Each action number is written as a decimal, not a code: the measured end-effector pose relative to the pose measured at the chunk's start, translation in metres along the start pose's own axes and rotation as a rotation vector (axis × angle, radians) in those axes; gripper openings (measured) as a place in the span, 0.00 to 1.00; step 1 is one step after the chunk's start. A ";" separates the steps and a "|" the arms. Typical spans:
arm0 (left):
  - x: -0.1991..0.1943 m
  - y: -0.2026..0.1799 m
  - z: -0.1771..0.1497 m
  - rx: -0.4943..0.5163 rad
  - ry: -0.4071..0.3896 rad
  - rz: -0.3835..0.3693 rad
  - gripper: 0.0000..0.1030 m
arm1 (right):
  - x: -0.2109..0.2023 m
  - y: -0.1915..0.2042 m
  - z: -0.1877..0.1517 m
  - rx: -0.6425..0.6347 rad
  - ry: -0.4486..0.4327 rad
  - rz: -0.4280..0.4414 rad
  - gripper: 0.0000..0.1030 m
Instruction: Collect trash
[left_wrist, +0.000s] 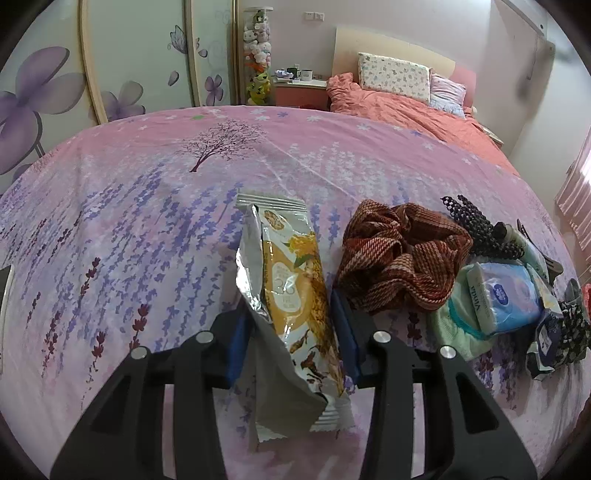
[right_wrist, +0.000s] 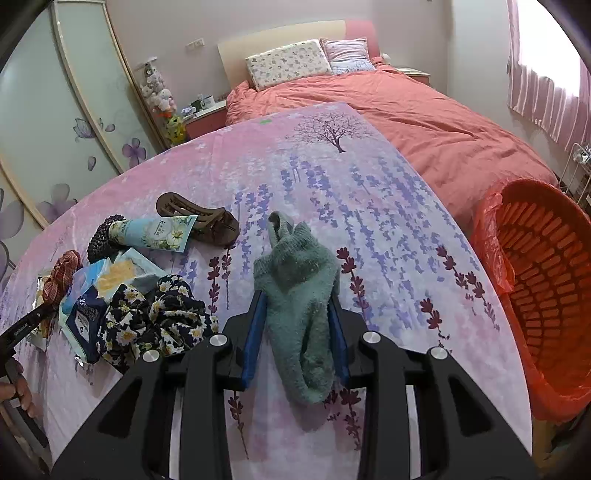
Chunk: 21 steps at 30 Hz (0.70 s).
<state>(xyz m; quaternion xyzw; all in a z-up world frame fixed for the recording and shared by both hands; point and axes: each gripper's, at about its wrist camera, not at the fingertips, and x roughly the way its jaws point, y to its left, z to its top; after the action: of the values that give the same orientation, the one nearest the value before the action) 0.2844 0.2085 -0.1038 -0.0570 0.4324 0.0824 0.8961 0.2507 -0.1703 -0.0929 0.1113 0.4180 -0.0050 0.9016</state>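
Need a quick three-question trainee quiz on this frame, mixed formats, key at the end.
1. Multiple choice: what lies between the fingers of the left gripper? A) tissue pack B) snack wrapper C) hair clip
2. True or false: the orange basket beside the table has a plastic bag over its rim.
3. Fill in: the thing between the fingers of the right gripper is a green ____.

Key: 1 B; 2 true; 3 sock.
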 end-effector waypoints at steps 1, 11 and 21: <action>0.000 0.000 0.000 0.000 0.000 0.001 0.41 | 0.000 0.001 0.000 -0.004 0.001 -0.005 0.33; -0.002 0.011 -0.001 -0.067 -0.012 -0.068 0.41 | 0.004 0.024 -0.002 -0.118 0.020 -0.113 0.47; -0.002 0.012 -0.002 -0.073 -0.013 -0.076 0.42 | 0.000 0.011 -0.002 -0.072 0.015 -0.071 0.51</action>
<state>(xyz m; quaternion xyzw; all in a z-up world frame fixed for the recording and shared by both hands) 0.2795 0.2199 -0.1037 -0.1053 0.4206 0.0645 0.8988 0.2506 -0.1594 -0.0922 0.0639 0.4283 -0.0212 0.9011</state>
